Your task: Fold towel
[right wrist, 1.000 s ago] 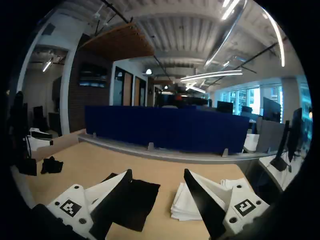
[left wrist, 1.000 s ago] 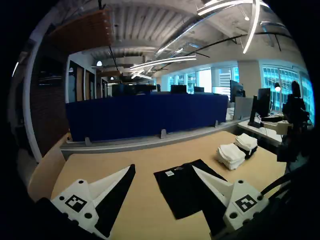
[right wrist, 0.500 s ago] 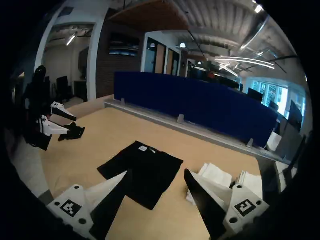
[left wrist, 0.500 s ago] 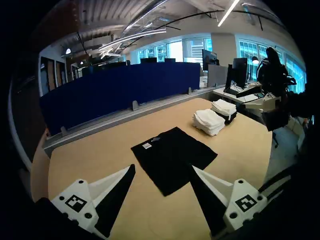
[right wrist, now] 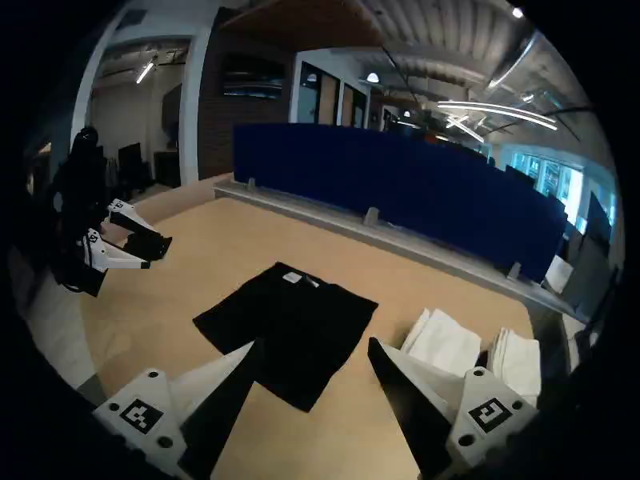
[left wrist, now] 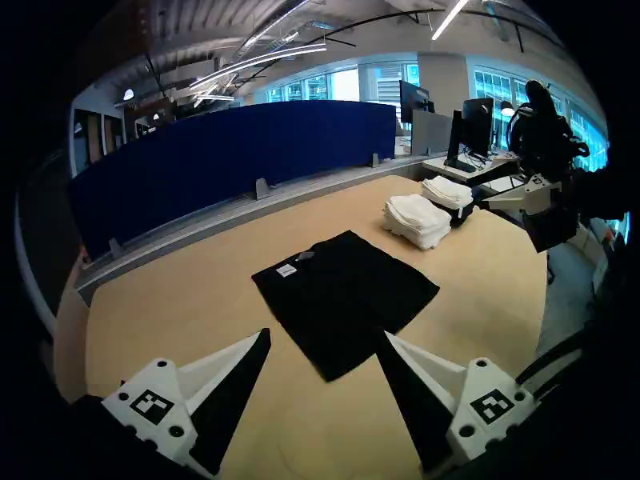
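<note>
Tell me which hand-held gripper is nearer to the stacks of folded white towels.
Right. The right hand-held gripper hovers close beside the white towel stacks; the left hand-held gripper is across the black towel from them, farther off.

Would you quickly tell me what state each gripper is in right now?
Left gripper: open, holding nothing.
Right gripper: open, holding nothing.

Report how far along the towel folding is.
Looks done: two stacks of folded white towels sit at the far side of the table. In hand: nothing; the left gripper and right gripper are both open above the table, touching no cloth. Left to do: the black towel lies spread flat mid-table, with no fold made yet.
</note>
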The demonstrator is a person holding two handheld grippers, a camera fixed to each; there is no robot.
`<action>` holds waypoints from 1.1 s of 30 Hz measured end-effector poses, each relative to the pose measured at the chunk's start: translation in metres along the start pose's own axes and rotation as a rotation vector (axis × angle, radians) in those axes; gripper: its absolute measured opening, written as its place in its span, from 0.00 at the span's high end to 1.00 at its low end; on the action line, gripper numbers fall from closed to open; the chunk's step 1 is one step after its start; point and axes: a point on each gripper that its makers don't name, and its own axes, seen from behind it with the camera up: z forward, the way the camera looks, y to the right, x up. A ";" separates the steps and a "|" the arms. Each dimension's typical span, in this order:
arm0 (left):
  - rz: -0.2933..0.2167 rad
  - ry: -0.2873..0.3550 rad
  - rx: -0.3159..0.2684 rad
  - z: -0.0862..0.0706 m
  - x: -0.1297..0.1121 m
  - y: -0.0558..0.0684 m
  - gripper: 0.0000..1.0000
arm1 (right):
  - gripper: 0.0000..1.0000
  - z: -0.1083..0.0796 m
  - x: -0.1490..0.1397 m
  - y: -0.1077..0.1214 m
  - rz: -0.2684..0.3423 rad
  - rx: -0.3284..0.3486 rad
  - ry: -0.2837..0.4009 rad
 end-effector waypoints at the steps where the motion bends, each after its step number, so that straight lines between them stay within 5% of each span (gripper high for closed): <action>1: -0.001 -0.005 -0.005 0.004 -0.004 0.002 0.05 | 0.00 0.004 -0.005 0.000 0.003 0.002 -0.007; 14: 0.021 -0.108 -0.068 0.052 -0.059 0.019 0.05 | 0.00 0.053 -0.062 -0.004 0.005 0.041 -0.095; 33: 0.030 -0.269 -0.160 0.101 -0.112 0.022 0.05 | 0.00 0.086 -0.137 -0.006 0.004 0.087 -0.252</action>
